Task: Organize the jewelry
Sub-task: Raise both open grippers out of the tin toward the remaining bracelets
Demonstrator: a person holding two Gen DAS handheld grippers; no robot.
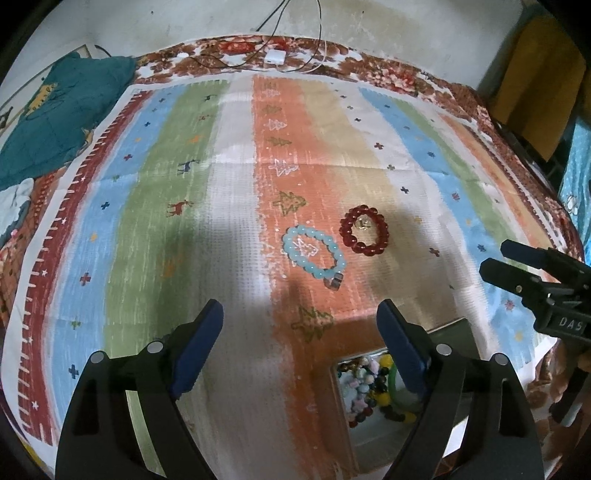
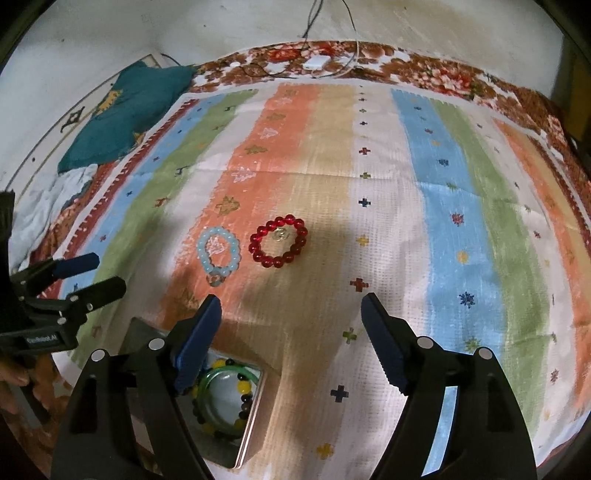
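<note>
A striped cloth in blue, green, white, orange and tan bands, dotted with small crosses, trees and deer, covers most of the bed. Under it lies a floral bedspread in brown and red, showing along the edge from 11 to 2 o'clock. A pale, stained wall rises behind at 12 o'clock. A teal quilted blanket is bunched at 10 o'clock. A white charger with dark cables sits near 12 o'clock. Soft shadows fall across the cloth's middle.
</note>
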